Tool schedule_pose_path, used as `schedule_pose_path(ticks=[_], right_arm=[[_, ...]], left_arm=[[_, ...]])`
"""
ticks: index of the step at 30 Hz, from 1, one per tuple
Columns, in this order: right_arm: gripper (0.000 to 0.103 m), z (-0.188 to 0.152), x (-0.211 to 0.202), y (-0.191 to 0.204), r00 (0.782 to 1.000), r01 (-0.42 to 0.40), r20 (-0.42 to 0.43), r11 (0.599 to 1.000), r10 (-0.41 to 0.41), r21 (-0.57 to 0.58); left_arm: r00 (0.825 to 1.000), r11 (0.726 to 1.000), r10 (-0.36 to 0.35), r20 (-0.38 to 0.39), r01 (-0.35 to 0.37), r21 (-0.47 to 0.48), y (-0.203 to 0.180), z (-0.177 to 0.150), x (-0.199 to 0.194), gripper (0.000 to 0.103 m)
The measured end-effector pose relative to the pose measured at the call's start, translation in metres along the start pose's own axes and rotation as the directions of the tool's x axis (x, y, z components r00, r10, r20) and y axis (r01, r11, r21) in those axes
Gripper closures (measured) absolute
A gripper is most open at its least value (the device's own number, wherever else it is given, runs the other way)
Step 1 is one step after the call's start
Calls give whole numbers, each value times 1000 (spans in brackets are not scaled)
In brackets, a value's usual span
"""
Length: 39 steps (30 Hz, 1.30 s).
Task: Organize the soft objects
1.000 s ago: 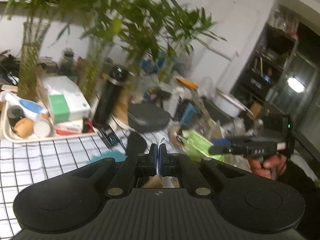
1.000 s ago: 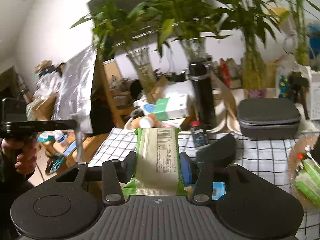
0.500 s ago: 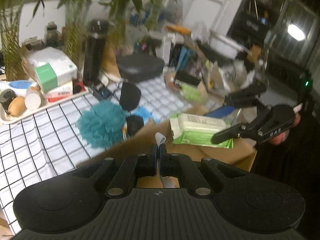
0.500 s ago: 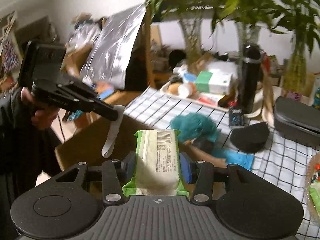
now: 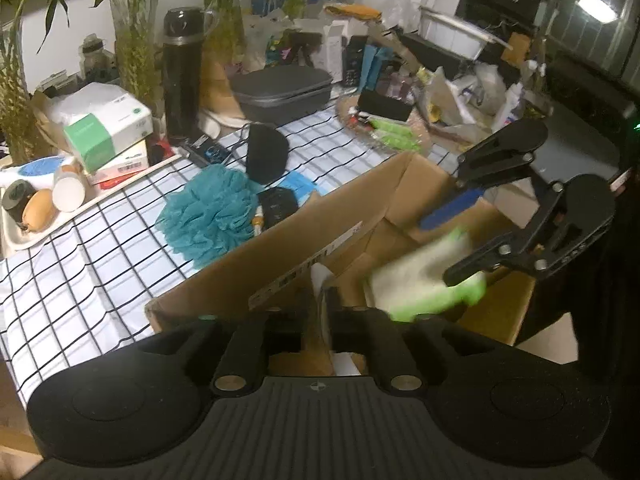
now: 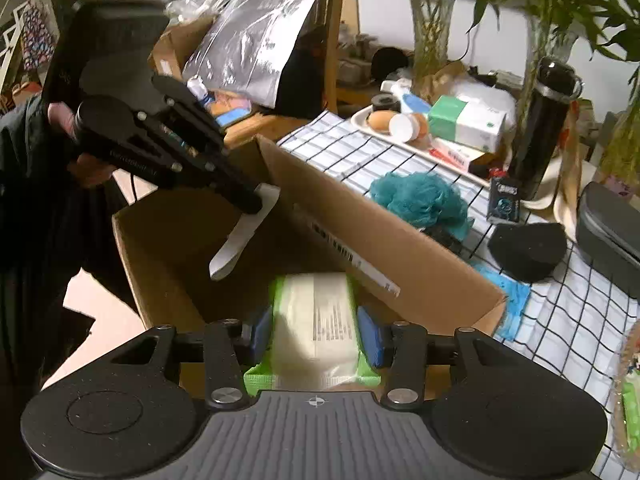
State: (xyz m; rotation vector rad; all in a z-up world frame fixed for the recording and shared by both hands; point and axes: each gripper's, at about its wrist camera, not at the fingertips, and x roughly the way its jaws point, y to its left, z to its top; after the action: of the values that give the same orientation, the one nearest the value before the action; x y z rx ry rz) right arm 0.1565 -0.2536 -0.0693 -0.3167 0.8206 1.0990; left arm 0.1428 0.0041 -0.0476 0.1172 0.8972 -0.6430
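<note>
Your right tool [image 6: 316,340] clamps wipes pack [image 6: 316,324] over open box [image 6: 376,236], ready to drop. Left tool [image 5: 318,312] opening at box's 9 o'clock, white strip [image 6: 244,232] between pads. Loofah [image 5: 208,212] waits on table [image 5: 60,272].

Table with black-grid white cloth [image 5: 80,264]. On it: teal bath pouf [image 5: 208,212], black mask [image 5: 266,154] just beyond, grey zip case [image 5: 280,88] and black flask [image 5: 182,72] far side, cream tray [image 5: 24,240] far left.
</note>
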Motion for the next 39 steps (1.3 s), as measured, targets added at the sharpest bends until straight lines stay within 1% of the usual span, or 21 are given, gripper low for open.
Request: schedule_pose_path(ticks=[1, 2, 3, 4, 7, 9, 13, 15, 16, 20, 23, 27, 29, 33, 36, 39], right_arm=[[43, 1, -2, 0, 1000, 1, 9, 1000, -2, 1], [35, 1, -5, 0, 1000, 5, 23, 1000, -5, 1], [20, 1, -7, 0, 999, 11, 40, 1000, -11, 0], [12, 2, -9, 0, 998, 15, 55, 1000, -15, -1], [10, 5, -13, -2, 997, 6, 82, 1000, -8, 16], [5, 6, -16, -4, 994, 24, 108, 999, -26, 26], [0, 8, -24, -14, 981, 90, 163, 993, -102, 80], [0, 8, -27, -22, 972, 132, 178, 983, -153, 126], [0, 9, -27, -26, 966, 153, 182, 975, -181, 158], [0, 9, -32, -46, 945, 198, 200, 941, -257, 276], [0, 8, -35, -58, 931, 223, 202, 913, -303, 340], [0, 5, -36, -67, 917, 244, 202, 884, -344, 399], [0, 5, -35, -71, 911, 254, 199, 871, -361, 420], [0, 4, -33, -75, 892, 289, 190, 842, -410, 456], [0, 3, -30, -72, 883, 320, 176, 832, -435, 454], [0, 3, -26, -70, 874, 357, 159, 828, -460, 431]], left_arm=[[1000, 1000, 7, -3, -7, -1, 0, 0, 1, 62], [1000, 1000, 15, -4, -15, 1, -1, 0, 1, 58], [1000, 1000, 21, -2, -21, 8, -2, 1, 2, 55], [1000, 1000, 24, 1, -24, 14, -3, 1, 2, 55], [999, 999, 30, 10, -30, 25, -5, 2, 1, 54], [999, 999, 46, 20, -47, 24, -5, 3, 1, 54], [994, 997, 83, 74, -83, -2, -2, 6, -5, 54], [990, 995, 98, 106, -96, -26, 1, 7, -9, 54], [987, 995, 101, 123, -96, -41, 3, 8, -12, 54], [974, 990, 123, 192, -107, -93, 8, 11, -20, 54], [965, 986, 133, 224, -107, -124, 11, 13, -23, 54], [956, 979, 162, 245, -124, -163, 14, 15, -24, 54], [954, 975, 167, 248, -123, -184, 18, 14, -23, 54], [945, 954, 214, 247, -149, -259, 27, 14, -23, 54], [942, 950, 216, 257, -142, -279, 29, 13, -26, 54], [942, 946, 232, 241, -160, -283, 31, 13, -24, 54]])
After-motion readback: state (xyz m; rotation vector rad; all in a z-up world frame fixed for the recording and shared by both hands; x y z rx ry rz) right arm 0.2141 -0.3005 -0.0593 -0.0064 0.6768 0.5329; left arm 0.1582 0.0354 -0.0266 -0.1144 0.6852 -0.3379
